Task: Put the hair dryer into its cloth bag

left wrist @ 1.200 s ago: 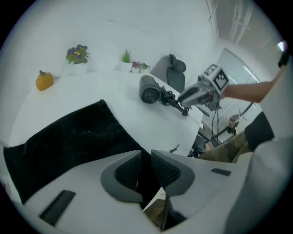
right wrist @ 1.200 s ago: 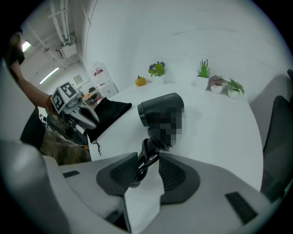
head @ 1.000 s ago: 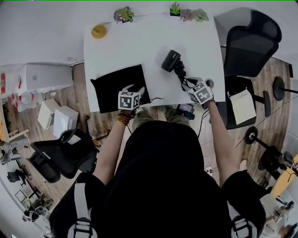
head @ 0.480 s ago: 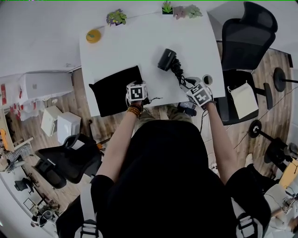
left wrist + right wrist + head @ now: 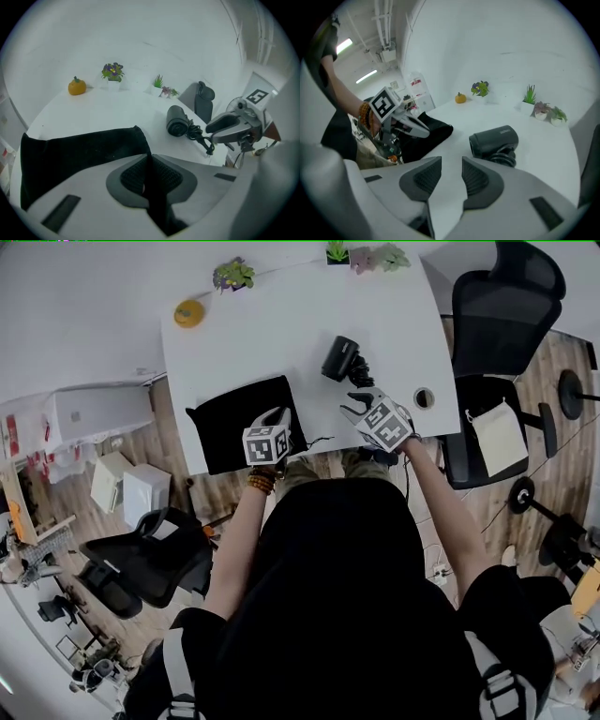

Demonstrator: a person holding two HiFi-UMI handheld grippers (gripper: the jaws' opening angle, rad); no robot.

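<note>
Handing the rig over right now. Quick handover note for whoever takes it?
Left hand-held gripper: jaws have just been closing and now pinch a near corner of the cloth bag, which lies flat on the table.
Right hand-held gripper: open, empty, just short of the hair dryer.
Hair dryer: lying on the table, apart from the bag, cord bunched beside it.
Done: bag gripped.
Left: grab dryer, open bag, slide dryer in.
</note>
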